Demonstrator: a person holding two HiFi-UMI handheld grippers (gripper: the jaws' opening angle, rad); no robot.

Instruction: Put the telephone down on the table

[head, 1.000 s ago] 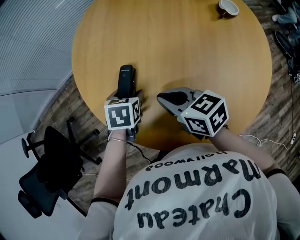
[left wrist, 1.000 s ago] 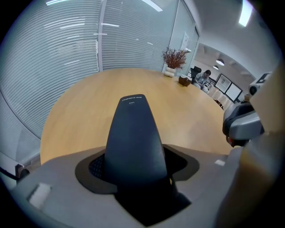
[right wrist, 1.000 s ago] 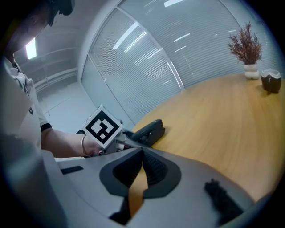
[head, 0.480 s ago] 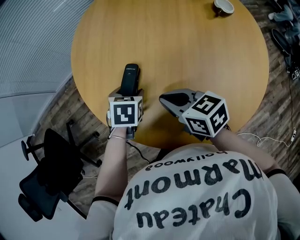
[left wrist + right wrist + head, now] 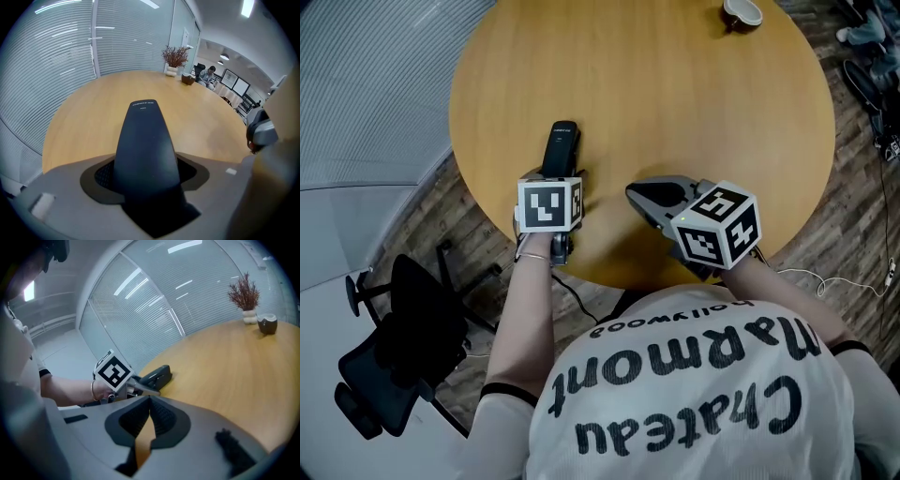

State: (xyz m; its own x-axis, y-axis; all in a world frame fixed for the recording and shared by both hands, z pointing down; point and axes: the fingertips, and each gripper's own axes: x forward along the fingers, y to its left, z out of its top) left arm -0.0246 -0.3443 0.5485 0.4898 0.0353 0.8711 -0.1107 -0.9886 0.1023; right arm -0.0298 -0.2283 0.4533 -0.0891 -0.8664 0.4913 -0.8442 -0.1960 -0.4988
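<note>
The black telephone point(image 5: 562, 148) is a slim handset that sticks out forward from my left gripper point(image 5: 555, 176) over the near left part of the round wooden table point(image 5: 675, 94). In the left gripper view the telephone point(image 5: 143, 145) fills the gap between the grey jaws of the left gripper point(image 5: 145, 180), whose pads press on its sides. I cannot tell whether its far end touches the wood. My right gripper point(image 5: 631, 194) hovers just right of it near the table's front edge. The right gripper view shows the right gripper point(image 5: 149, 401) shut, with nothing in it.
A small cup point(image 5: 742, 11) stands at the table's far edge, beside a vase of dried twigs point(image 5: 245, 301). A black office chair point(image 5: 394, 347) stands on the floor at the lower left. A cable point(image 5: 825, 279) lies on the floor at the right.
The left gripper has rolled a little with the telephone still in it, so its marker cube faces the head camera more squarely. The right gripper has hardly moved.
</note>
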